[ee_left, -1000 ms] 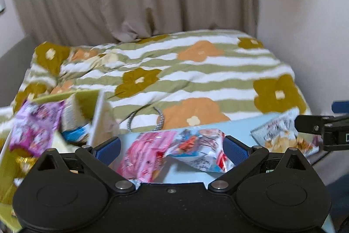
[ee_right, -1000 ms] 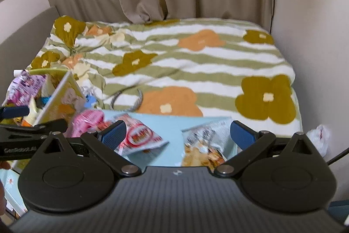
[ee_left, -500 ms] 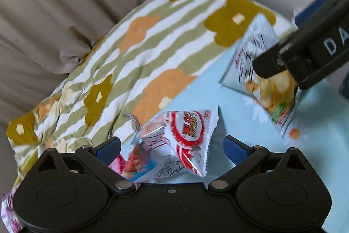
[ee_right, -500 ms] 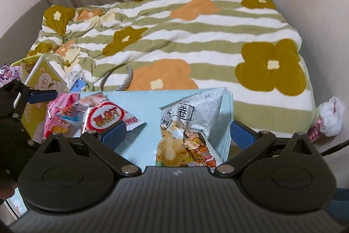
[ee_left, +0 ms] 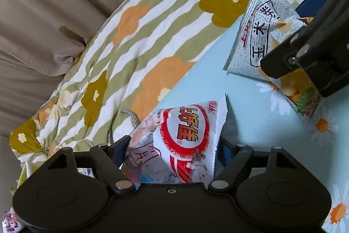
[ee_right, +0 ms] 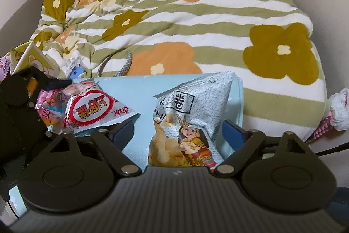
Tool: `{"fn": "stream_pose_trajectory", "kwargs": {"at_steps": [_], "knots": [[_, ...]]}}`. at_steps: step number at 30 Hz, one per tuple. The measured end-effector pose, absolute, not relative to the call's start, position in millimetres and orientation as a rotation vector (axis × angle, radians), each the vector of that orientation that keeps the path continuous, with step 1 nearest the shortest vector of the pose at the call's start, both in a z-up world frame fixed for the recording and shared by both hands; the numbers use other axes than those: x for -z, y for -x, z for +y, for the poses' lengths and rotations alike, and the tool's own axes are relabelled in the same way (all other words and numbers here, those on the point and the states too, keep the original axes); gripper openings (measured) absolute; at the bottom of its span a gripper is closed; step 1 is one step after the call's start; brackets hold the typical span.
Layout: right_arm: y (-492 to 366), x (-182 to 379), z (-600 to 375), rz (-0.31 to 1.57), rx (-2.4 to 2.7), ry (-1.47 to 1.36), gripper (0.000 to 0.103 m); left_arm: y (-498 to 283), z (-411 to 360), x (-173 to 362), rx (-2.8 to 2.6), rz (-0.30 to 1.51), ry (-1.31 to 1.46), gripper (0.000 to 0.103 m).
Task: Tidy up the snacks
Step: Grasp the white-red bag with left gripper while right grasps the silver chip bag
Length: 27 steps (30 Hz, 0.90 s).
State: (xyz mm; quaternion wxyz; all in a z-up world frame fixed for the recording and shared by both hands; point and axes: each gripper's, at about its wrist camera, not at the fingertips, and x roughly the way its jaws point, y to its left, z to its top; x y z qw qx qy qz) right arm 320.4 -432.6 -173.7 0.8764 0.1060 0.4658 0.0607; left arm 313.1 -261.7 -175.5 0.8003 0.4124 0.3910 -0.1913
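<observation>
A red-and-white Oishi snack bag (ee_left: 183,134) lies on the light blue daisy-print table (ee_left: 250,119) between the fingers of my left gripper (ee_left: 172,152), whose jaws have narrowed against its sides. The bag also shows in the right wrist view (ee_right: 93,110), with pink snack bags (ee_right: 49,102) beside it. A grey corn-snack bag (ee_right: 189,121) lies between the fingers of my right gripper (ee_right: 178,134), whose jaws stand wide apart. The grey bag (ee_left: 261,36) sits at the table's far corner in the left wrist view.
A bed with a green-striped flower quilt (ee_right: 196,25) lies right behind the table. A yellow box holding snacks (ee_right: 32,58) stands at the left. A grey cord (ee_right: 126,62) lies on the quilt. A wall is at the right.
My left gripper has swung right, dropped onto the Oishi bag and closed in on it. My right gripper has moved forward over the grey bag and stays wide.
</observation>
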Motion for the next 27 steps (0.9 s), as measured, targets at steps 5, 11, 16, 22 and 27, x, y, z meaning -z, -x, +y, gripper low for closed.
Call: {"fn": "stream_pose_trajectory", "kwargs": {"at_steps": [5,11,16,22,27], "knots": [[-320,177,-428,0.980,-0.127,-0.217,0.097,-311,-259,172,0.405,0.840,-0.853,0.075],[-319,182,-424,0.994,-0.125,-0.190,0.094,-305,-256,164,0.391,0.868,-0.773,0.075],[-319,189,-420,1.005,-0.122,-0.171,0.092,-297,-254,161,0.366,0.891,-0.703,0.075],[-317,194,-417,0.996,-0.118,-0.159,0.073,-291,-250,156,0.330,0.896,-0.637,0.074],[-304,186,-419,0.969,-0.104,-0.179,0.063,-283,-243,145,0.307,0.874,-0.601,0.074]]}}
